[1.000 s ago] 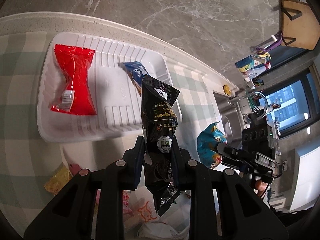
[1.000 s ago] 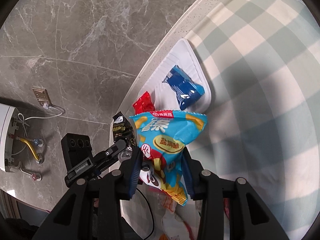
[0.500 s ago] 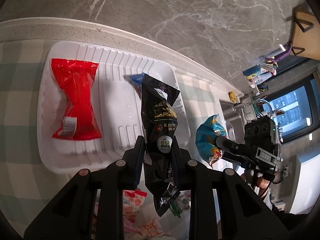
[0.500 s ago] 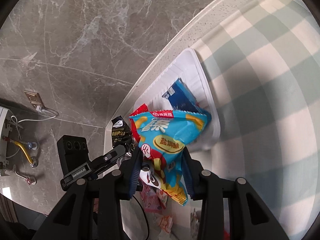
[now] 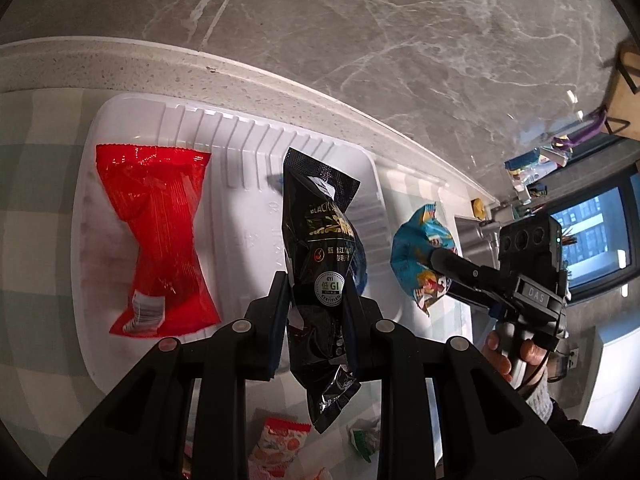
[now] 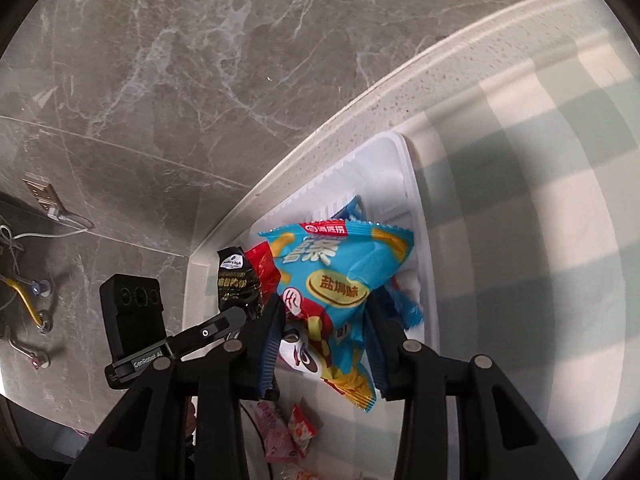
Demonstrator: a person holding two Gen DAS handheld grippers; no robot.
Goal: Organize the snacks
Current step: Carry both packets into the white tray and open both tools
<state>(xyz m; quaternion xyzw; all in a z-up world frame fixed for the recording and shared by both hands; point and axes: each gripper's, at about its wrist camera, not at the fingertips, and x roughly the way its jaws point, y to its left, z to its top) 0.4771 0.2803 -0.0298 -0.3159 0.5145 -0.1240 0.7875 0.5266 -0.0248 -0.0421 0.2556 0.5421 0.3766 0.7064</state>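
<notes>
My left gripper (image 5: 316, 300) is shut on a black snack bag (image 5: 320, 240), held upright above the white tray (image 5: 120, 120). In that tray lie a red snack bag (image 5: 160, 240) on the left and a blue packet (image 5: 360, 268), mostly hidden behind the black bag. My right gripper (image 6: 324, 328) is shut on a light blue chips bag (image 6: 340, 272), hanging over the tray's (image 6: 404, 184) near end. In the left wrist view the right gripper (image 5: 436, 260) with the chips bag (image 5: 416, 248) hovers just right of the tray. The left gripper (image 6: 236, 312) with its black bag (image 6: 234, 280) appears in the right wrist view.
A green-and-cream checked cloth (image 6: 540, 200) covers the table, bounded by a pale stone edge (image 5: 240, 68) against a grey marble wall (image 5: 360, 40). Small loose snack packets (image 5: 276, 448) lie below the grippers. A person's hand (image 5: 516, 356) grips the right tool's handle.
Both grippers have moved closer to the tray with their bags still held. The tray looms larger in each view, and the chips bag now overlaps its end.
</notes>
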